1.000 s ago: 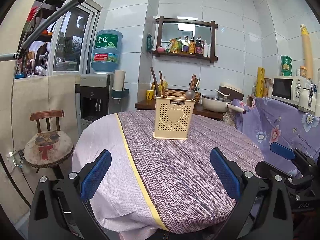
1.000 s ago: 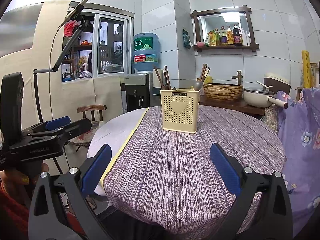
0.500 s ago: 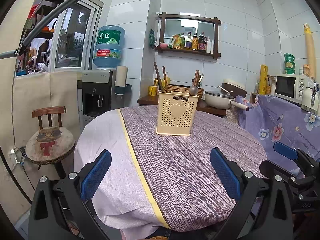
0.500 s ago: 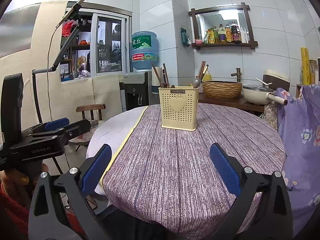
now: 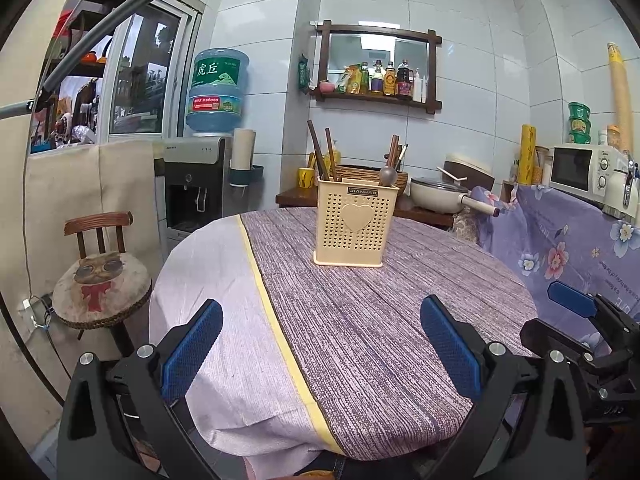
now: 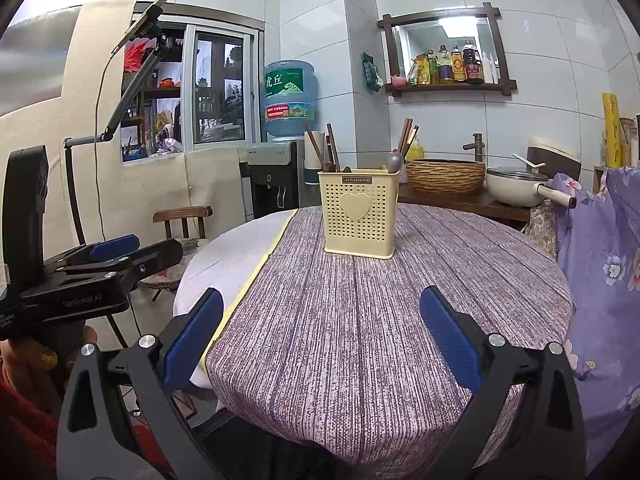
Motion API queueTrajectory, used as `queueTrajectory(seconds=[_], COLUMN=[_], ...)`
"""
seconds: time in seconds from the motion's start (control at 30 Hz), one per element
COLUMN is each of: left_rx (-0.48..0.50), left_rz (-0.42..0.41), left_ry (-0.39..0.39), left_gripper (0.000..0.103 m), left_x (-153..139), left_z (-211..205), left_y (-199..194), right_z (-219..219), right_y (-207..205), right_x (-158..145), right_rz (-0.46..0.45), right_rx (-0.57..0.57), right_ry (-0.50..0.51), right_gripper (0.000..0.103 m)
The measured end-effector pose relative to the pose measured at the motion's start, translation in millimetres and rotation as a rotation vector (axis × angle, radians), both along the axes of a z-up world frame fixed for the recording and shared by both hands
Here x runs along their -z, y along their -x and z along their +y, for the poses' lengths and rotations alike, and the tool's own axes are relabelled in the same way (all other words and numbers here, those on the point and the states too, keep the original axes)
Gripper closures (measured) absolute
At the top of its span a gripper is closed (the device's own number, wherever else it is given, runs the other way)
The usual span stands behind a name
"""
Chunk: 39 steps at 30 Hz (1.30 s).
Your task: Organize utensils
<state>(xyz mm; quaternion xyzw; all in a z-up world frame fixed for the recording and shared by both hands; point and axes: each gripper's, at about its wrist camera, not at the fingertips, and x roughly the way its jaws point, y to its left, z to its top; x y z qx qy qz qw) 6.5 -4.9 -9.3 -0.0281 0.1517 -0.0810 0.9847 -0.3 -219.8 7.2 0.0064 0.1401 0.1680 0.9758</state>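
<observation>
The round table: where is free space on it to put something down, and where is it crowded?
The table is bare except for the cream utensil holder near its far side. Free patches: the striped purple cloth between the holder and both grippers' fingers, and the pale cloth strip left of the yellow line. The only crowding is inside the holder, among chopsticks and spoons.

Left claw (image 5: 320, 344) spread wide and empty, right claw (image 6: 320, 332) likewise

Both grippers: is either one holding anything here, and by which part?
Nothing is held. The left gripper and right gripper are both open and empty; the utensils stand in the cream holder on the table.
</observation>
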Motion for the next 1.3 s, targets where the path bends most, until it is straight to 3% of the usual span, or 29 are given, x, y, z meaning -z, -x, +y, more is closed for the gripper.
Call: queueTrajectory(seconds=[1.3], left_rx=[-0.001], left_rz=[0.035], left_ry=[-0.004], left_gripper=[0.005], left_x=[5.0], left_z=[0.3], left_y=[-4.8], right_z=[-2.7], right_y=[-4.7], right_x=[5.2], right_rz=[0.027], right_rx=[-0.001], right_ry=[-0.005], right_gripper=[0.006])
